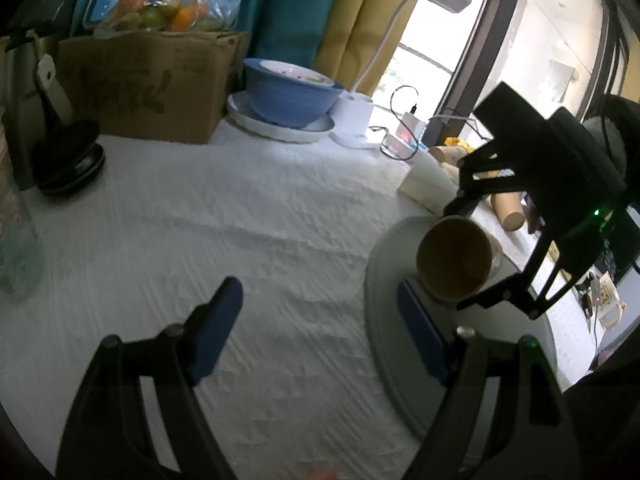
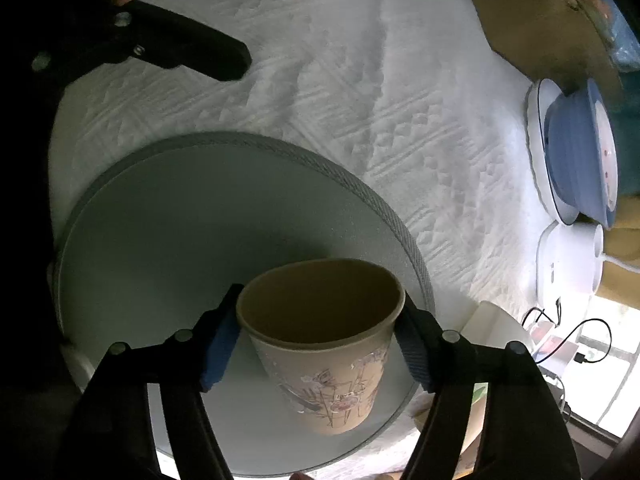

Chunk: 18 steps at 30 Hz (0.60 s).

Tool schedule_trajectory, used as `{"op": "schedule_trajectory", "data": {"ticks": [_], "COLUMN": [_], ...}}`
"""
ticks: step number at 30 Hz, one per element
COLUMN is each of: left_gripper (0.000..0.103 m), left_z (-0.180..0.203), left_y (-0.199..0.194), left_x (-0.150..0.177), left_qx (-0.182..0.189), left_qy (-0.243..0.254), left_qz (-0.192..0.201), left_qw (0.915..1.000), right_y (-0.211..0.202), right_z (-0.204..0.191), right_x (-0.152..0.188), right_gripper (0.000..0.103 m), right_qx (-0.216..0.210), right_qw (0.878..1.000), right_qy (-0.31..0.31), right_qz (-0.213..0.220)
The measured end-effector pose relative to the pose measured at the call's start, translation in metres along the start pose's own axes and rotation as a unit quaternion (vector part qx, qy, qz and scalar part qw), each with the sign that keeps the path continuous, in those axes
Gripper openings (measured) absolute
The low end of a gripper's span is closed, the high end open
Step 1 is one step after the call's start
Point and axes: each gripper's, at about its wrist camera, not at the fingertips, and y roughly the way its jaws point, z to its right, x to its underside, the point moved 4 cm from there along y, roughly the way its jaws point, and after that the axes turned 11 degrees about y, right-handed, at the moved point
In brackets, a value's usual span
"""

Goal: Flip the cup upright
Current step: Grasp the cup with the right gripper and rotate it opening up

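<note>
The right gripper [image 2: 320,344] jaws clench the printed brown paper cup [image 2: 324,344]; it should lower gently, level, onto the round grey mat [image 2: 180,220]. The left gripper [image 1: 320,328] jaws hang released.

A brown paper cup [image 1: 454,264] sat gripped by the right gripper [image 1: 460,256] over a grey round mat [image 1: 384,320]; the left gripper [image 1: 320,332] hung spread wide nearby.

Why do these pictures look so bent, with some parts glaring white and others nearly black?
Both views: fisheye lens curves edges, corners go black. Left wrist view: window blows out white, slight blur, right gripper silhouetted. Right wrist view: paper cup sharp; grey mat shaded, tablecloth bright.
</note>
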Motion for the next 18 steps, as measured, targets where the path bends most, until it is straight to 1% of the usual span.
{"op": "schedule_trajectory", "data": {"ticks": [4,9,11,13,15,18], "left_gripper": [0.081,0.081,0.081,0.081,0.081,0.081], "left_z": [0.0,0.009,0.016,0.023,0.031,0.042], "left_y": [0.0,-0.003,-0.005,-0.006,-0.007,-0.01], "left_x": [-0.001,-0.007,-0.01,-0.013,-0.015,-0.019], "left_qx": [-0.002,-0.001,0.002,0.005,0.008,0.011], "left_qy": [0.001,0.011,0.019,0.027,0.032,0.042], "left_qz": [-0.003,0.003,0.006,0.009,0.011,0.014], "left_qw": [1.0,0.9999,0.9998,0.9996,0.9994,0.999], "right_y": [-0.004,-0.017,-0.026,-0.035,-0.046,-0.064], "right_z": [0.002,0.014,0.017,0.018,0.02,0.023], "right_x": [0.004,0.015,0.022,0.031,0.037,0.05], "right_gripper": [0.071,0.071,0.071,0.071,0.071,0.071], "right_qx": [0.004,0.011,0.01,0.015,0.021,0.021], "right_qw": [1.0,0.995,0.991,0.985,0.976,0.953], "right_qy": [0.013,0.076,0.106,0.138,0.172,0.233], "right_qz": [0.013,0.057,0.078,0.103,0.134,0.191]}}
